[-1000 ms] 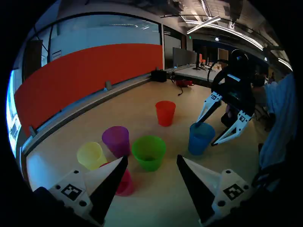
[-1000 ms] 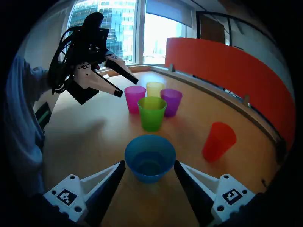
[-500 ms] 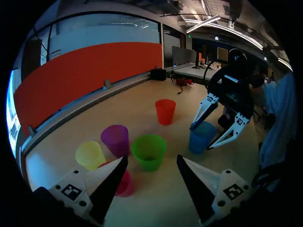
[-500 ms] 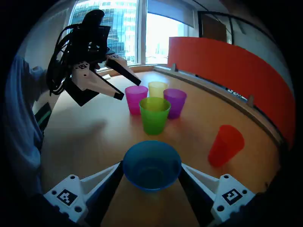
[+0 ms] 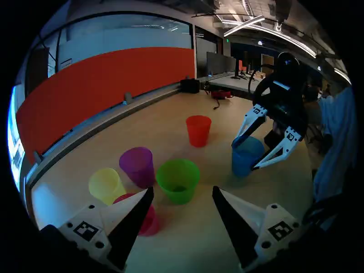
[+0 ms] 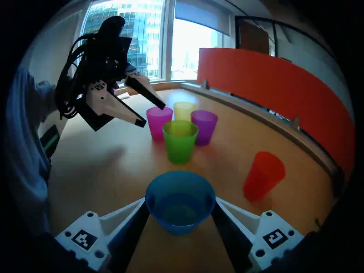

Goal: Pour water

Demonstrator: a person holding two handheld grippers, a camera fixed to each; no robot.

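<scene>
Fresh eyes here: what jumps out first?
The blue cup gripped by the right gripper, front and centre. Behind it a green cup, magenta cup, yellow cup and purple cup huddle, the open left gripper hovering by the magenta one. A red cup stands apart, nearer the orange wall.

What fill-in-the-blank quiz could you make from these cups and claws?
1. The blue cup sits gripped between the fingers of the ___ claw.
2. The left claw is ___ and holds nothing.
3. The pink cup, yellow cup and purple cup stand clustered with a ___ one.
Missing words: right, open, green.
</scene>
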